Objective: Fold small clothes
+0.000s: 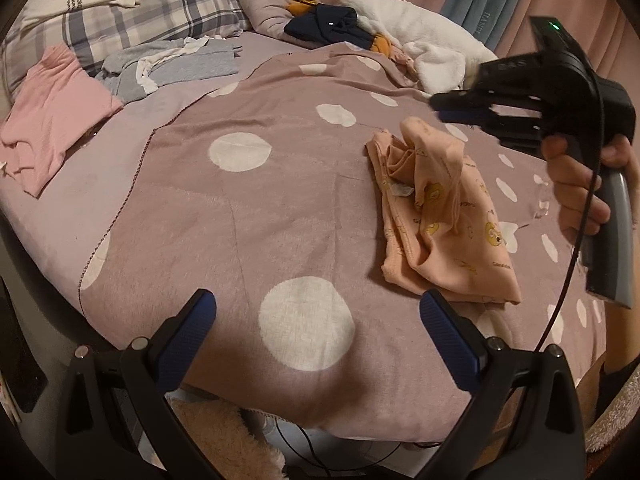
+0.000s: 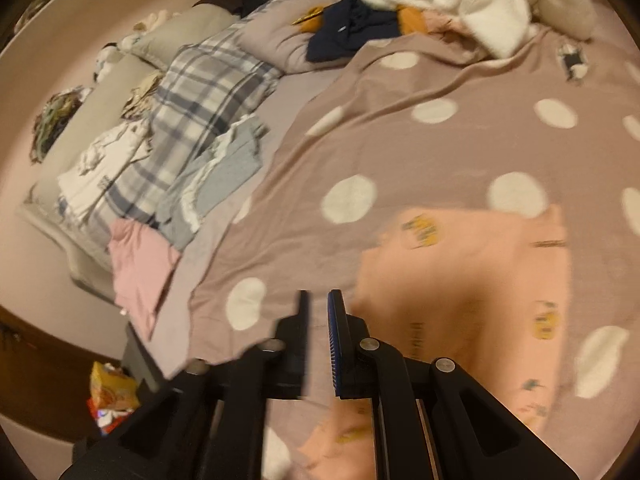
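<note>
A small peach garment [image 1: 440,216] with yellow cartoon prints lies crumpled on the mauve polka-dot blanket [image 1: 248,208]. My left gripper [image 1: 318,320] is open and empty, low over the blanket's near edge, left of the garment. My right gripper [image 1: 440,110] hovers just above the garment's far end, its jaws nearly closed. In the right wrist view the right gripper [image 2: 318,312] shows a narrow gap with nothing between the fingers, and the peach garment [image 2: 472,280] lies blurred to its right.
A folded pink garment [image 1: 52,120], grey-blue clothes [image 1: 176,68] and a plaid pillow [image 1: 160,12] lie at the left. A navy garment [image 1: 328,24] and white fleece [image 1: 420,36] lie at the back. The bed edge [image 1: 280,420] is near, with a cable below.
</note>
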Tool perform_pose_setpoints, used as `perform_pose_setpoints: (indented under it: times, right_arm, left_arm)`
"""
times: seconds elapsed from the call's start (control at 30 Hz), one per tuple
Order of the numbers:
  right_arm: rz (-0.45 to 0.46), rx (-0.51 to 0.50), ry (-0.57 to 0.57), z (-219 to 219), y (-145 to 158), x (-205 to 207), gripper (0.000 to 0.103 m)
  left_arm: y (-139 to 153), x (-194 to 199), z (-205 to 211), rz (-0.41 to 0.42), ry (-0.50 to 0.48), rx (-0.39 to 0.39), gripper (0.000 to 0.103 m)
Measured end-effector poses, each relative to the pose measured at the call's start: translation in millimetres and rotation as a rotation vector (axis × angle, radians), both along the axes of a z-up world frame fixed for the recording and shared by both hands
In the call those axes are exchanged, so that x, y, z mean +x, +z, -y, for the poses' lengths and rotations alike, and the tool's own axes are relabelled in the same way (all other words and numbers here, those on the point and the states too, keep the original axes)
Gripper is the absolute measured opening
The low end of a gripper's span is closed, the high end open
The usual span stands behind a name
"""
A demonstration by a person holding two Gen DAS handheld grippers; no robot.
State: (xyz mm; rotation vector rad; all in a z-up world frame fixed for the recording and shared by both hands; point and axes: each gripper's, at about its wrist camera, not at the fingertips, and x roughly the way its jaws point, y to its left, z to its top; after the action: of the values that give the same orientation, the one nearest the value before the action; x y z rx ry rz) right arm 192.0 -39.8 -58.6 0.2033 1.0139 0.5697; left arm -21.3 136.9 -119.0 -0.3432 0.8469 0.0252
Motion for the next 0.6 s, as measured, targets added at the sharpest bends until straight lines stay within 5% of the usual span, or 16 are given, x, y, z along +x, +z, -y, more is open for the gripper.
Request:
perform_pose_setpoints:
  times: [0.13, 0.2, 0.47, 0.6]
  right_arm:
    - [0.001, -0.114, -0.093, 21, 7, -2, 0.044]
    - [-0.013, -0.134, -0.107, 24, 4, -2, 0.046]
    - [-0.085, -0.196, -0.053, -16, -29, 4, 0.045]
    - [-0.140, -0.105, -0.104, -8, -42, 15, 0.013]
  left_arm:
    - [4, -2, 5, 0.013, -0.008, 0.008, 0.102]
    - [7, -3, 9, 0.024, -0.015, 0.013, 0.102]
    - [10, 3, 17, 0.035, -0.033, 0.054, 0.102]
    - [13, 2, 15, 0.055, -0.038, 0.041, 0.102]
